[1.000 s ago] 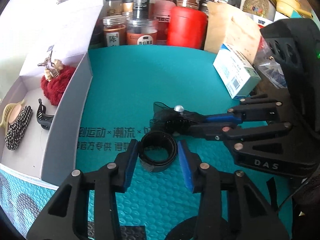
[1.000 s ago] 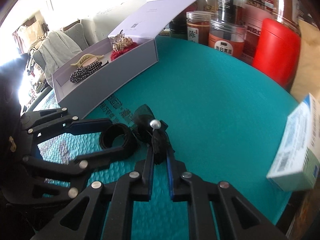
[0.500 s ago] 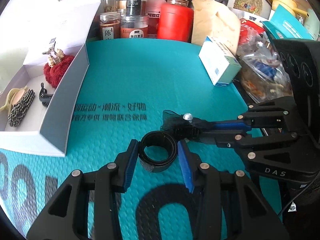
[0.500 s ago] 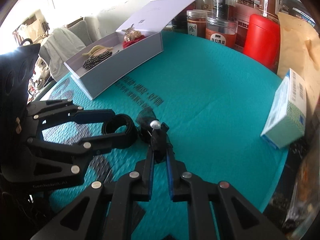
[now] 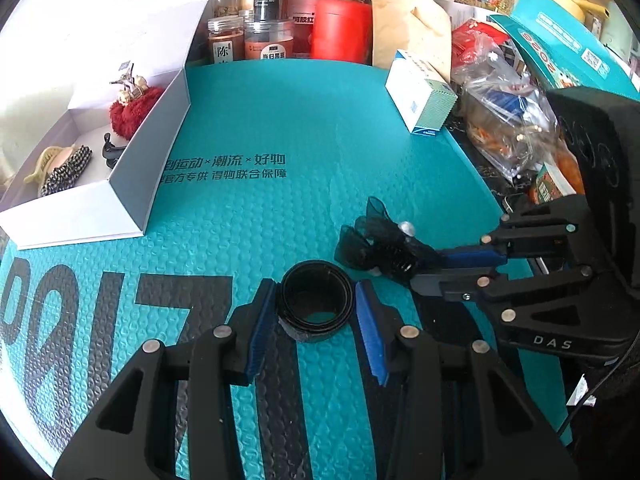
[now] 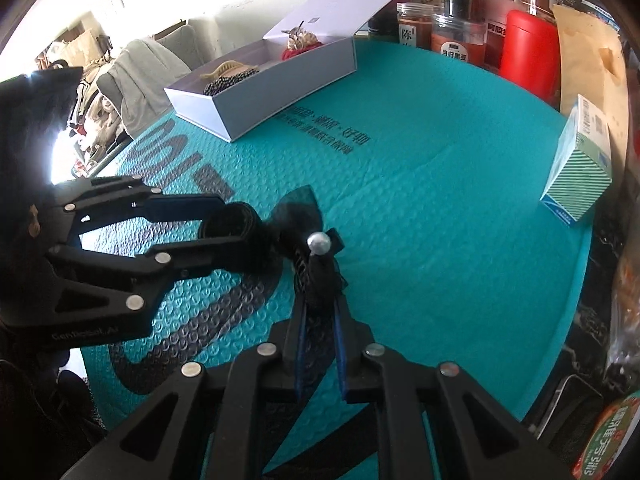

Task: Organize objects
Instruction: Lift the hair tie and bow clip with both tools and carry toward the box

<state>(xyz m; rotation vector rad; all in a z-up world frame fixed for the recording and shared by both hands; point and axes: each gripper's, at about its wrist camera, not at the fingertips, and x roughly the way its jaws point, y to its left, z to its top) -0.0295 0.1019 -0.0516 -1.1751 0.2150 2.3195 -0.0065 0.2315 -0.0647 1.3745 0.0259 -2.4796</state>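
My left gripper (image 5: pixel 316 304) is shut on a coiled black band (image 5: pixel 317 305), held above the teal mat (image 5: pixel 280 120). My right gripper (image 6: pixel 318 304) is shut on a black hair clip with a dark bow and a silver pearl (image 6: pixel 318 242); it also shows in the left wrist view (image 5: pixel 380 244), just right of the band. The open white box (image 5: pixel 132 184) lies at the left and holds a red fluffy scrunchie (image 5: pixel 132 108), a small black claw clip (image 5: pixel 108 148), a checked scrunchie (image 5: pixel 66 170) and a beige clip. In the right wrist view the box (image 6: pixel 280 76) is far ahead.
Jars (image 5: pixel 268 36), a red canister (image 5: pixel 340 30) and a brown paper bag (image 5: pixel 408 28) line the back edge. A white-and-green carton (image 5: pixel 420 96) and plastic bags of clutter (image 5: pixel 508 120) crowd the right side. A sofa (image 6: pixel 152 64) lies beyond the table.
Both grippers have drawn back and up from the box with the band and the hair clip still held; the box and jars look farther away and more of the mat's front shows.
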